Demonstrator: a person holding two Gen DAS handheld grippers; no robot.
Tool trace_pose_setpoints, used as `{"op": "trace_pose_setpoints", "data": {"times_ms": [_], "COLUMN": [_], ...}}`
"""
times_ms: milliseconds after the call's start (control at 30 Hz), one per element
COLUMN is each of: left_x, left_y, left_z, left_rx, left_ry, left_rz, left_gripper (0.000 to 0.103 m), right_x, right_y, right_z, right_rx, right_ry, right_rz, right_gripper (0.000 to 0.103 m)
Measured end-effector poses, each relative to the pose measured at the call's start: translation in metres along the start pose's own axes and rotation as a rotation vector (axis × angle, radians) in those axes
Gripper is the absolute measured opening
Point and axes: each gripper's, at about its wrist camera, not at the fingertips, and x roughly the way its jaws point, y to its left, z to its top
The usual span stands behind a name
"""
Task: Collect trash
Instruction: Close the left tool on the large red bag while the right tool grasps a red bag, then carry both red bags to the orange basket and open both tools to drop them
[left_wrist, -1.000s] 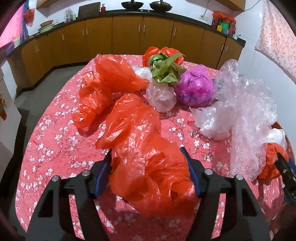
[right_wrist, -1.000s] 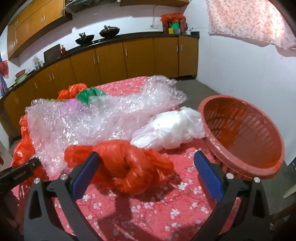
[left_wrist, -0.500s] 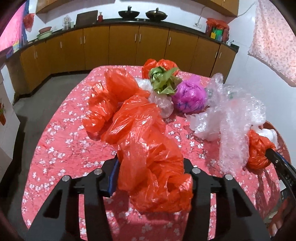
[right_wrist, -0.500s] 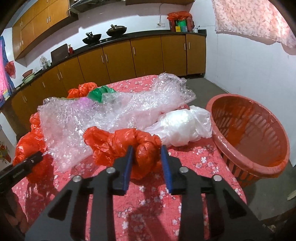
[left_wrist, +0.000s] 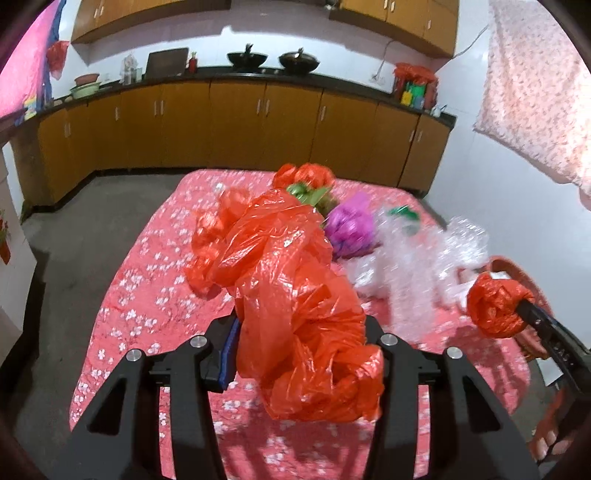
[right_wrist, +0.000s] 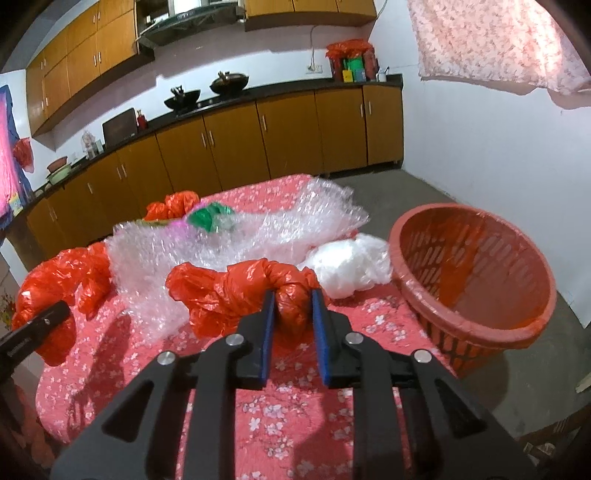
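Observation:
My left gripper (left_wrist: 299, 328) is shut on a large crumpled red plastic bag (left_wrist: 291, 288) and holds it above the pink flowered table (left_wrist: 147, 295). My right gripper (right_wrist: 293, 310) is shut on a smaller knotted red bag (right_wrist: 240, 291), lifted off the table; this bag also shows in the left wrist view (left_wrist: 496, 308). The red plastic basket (right_wrist: 476, 280) stands at the table's right end, open side up. The left gripper's bag shows at the left in the right wrist view (right_wrist: 62, 280).
On the table lie a sheet of bubble wrap (right_wrist: 229, 243), a white bag (right_wrist: 351, 269), a purple bag (left_wrist: 351, 229), a green bag (right_wrist: 210, 218) and another red bag (left_wrist: 303, 175). Kitchen cabinets (left_wrist: 258, 129) line the far wall.
Both grippers closed on their red bags and lifted them off the table. The views rose and pulled back from the pile.

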Motion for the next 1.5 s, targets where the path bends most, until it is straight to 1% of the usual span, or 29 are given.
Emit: {"op": "trace_pose_setpoints", "data": {"times_ms": [167, 267, 433, 567, 700, 733, 967, 1000, 1200, 1500], "left_x": [-0.015, -0.019, -0.022, -0.012, 0.003, 0.01, 0.033, 0.037, 0.052, 0.075], "left_y": [-0.023, -0.038, -0.077, -0.114, -0.15, -0.164, -0.224, -0.234, -0.266, -0.297], "left_z": [0.011, 0.018, 0.026, 0.031, 0.03, 0.029, 0.024, 0.024, 0.014, 0.005], "left_rx": [0.041, 0.059, 0.101, 0.143, 0.185, 0.203, 0.282, 0.297, 0.351, 0.412], "left_ry": [-0.042, -0.054, -0.065, -0.052, -0.022, -0.011, 0.036, 0.041, 0.071, 0.109], "left_rz": [-0.057, -0.101, -0.193, -0.269, -0.333, -0.35, -0.443, -0.455, -0.501, -0.529], "left_gripper": [0.048, 0.048, 0.048, 0.048, 0.048, 0.048, 0.048, 0.048, 0.048, 0.048], "right_x": [-0.017, -0.027, -0.039, -0.047, -0.051, -0.052, -0.048, -0.047, -0.037, -0.022], "right_y": [-0.014, -0.029, -0.066, -0.097, -0.129, -0.139, -0.178, -0.179, -0.201, -0.227], "right_z": [0.008, 0.014, 0.026, 0.035, 0.04, 0.041, 0.045, 0.044, 0.05, 0.054], "right_rx": [0.012, 0.033, 0.074, 0.109, 0.15, 0.165, 0.198, 0.202, 0.231, 0.268], "right_ry": [-0.041, -0.069, -0.105, -0.129, -0.138, -0.14, -0.147, -0.147, -0.148, -0.143], "right_rz": [-0.034, -0.073, -0.162, -0.233, -0.301, -0.318, -0.387, -0.394, -0.424, -0.436], "right_gripper": [0.02, 0.02, 0.02, 0.02, 0.02, 0.02, 0.02, 0.02, 0.02, 0.02]}}
